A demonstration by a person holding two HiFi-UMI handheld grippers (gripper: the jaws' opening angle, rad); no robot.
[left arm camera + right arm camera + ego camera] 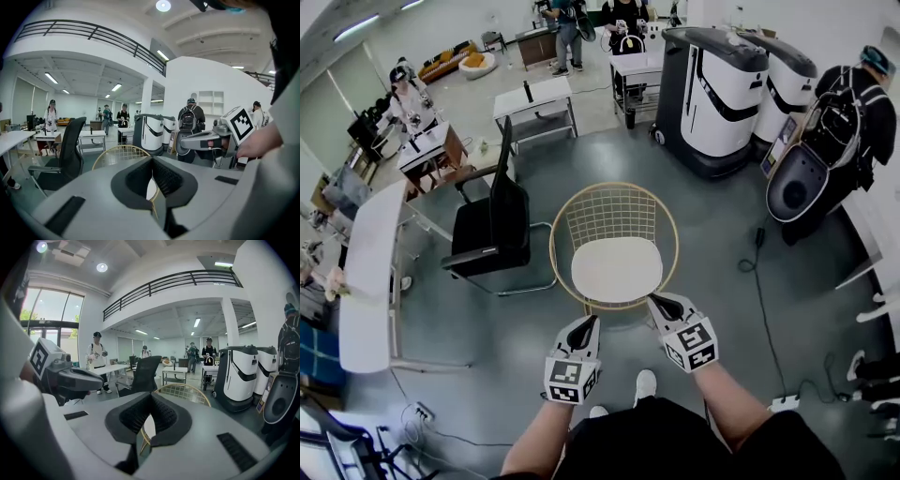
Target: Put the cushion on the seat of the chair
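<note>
Cushion (616,268) white, round, on gold wire chair (614,211)

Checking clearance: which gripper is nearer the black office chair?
Left. The left gripper hangs right of the black office chair; the right gripper is farther right, by the cushion.

White cushion (616,269) lying on seat of gold wire chair (614,208); left gripper (585,325) and right gripper (662,303) near its front edge, jaws together; black office chair (492,234) beside
</note>
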